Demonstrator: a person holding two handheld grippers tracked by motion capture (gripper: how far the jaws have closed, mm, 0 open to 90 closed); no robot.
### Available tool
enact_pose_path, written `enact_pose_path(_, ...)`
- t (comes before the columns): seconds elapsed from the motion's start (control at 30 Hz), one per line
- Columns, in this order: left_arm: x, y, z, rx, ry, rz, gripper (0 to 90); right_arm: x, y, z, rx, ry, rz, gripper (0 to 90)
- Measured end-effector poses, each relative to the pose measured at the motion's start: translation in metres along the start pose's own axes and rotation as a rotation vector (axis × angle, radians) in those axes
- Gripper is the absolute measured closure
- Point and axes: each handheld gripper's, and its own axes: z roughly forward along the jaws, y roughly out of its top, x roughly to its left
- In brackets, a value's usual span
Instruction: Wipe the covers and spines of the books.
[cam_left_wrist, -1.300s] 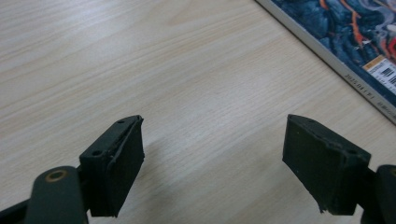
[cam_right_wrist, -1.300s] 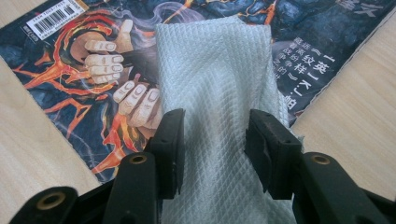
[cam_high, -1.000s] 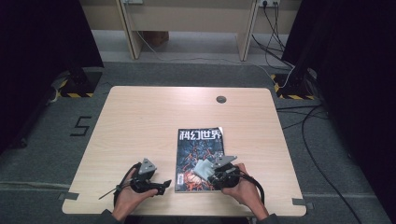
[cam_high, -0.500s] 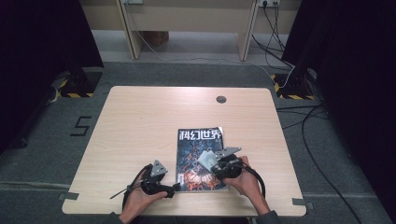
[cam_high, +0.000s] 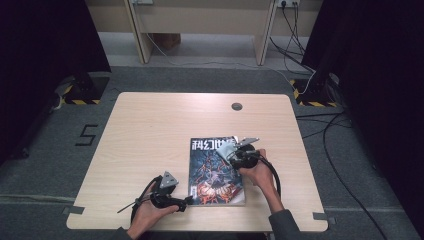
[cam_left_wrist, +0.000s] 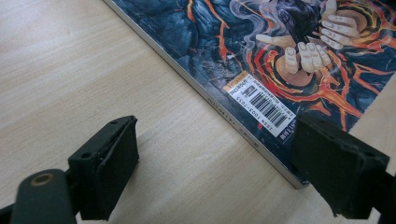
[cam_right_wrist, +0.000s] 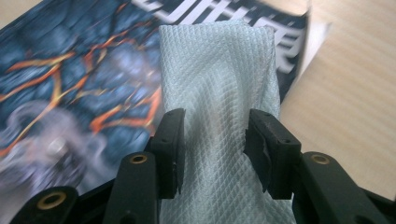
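Pale wood-grain surface (cam_high: 150, 130) carries a glossy dark-blue magazine with orange streaks on its cover (cam_high: 215, 172), lying flat near the person's edge. Nearest, the left gripper (cam_left_wrist: 212, 172) rests low at the magazine's near-left corner, jaws spread wide and pinching nothing, one jaw on bare wood and the other just beside the spine by the barcode. It has stayed about there over the last second. Farther off, the right gripper (cam_right_wrist: 212, 147) pinches a folded light-grey waffle-weave cloth (cam_right_wrist: 219, 79) between its jaws and has slid up the cover from the lower part toward the white title. I judge this a wiping stroke partway across, the left steadying the magazine.
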Motion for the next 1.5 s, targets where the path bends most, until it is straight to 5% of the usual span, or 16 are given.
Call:
enact_pose_path(0.47, 0.0, -0.001, 0.0, -0.008, 0.0, -0.002, 14.2, -0.033, 0.028, 0.026, -0.02, -0.076, 0.139, 56.4)
enact_pose_path(0.67, 0.0, 0.0, 0.0, -0.007, -0.003, 0.0, 14.2, -0.027, 0.042, 0.031, 0.026, -0.142, 0.076, 58.2)
enact_pose_path(0.83, 0.001, 0.0, 0.001, -0.005, -0.005, 0.003, 14.1, -0.014, 0.051, 0.034, 0.065, -0.201, -0.024, 61.7)
enact_pose_path(0.9, 0.001, 0.0, 0.001, -0.006, -0.006, 0.002, 14.1, -0.006, 0.053, 0.036, 0.058, -0.179, -0.038, 62.3)
enact_pose_path(1.0, 0.001, 0.0, 0.001, -0.005, -0.008, 0.005, 14.1, 0.015, 0.059, 0.042, 0.036, -0.075, -0.077, 62.2)
enact_pose_path(1.13, 0.001, 0.0, 0.001, -0.006, -0.006, 0.005, 14.1, 0.038, 0.07, 0.05, 0.033, -0.029, -0.13, 62.3)
enact_pose_path(1.5, 0.001, 0.0, 0.001, -0.008, -0.006, 0.004, 14.1, 0.054, 0.084, 0.063, 0.021, -0.015, -0.114, 61.6)
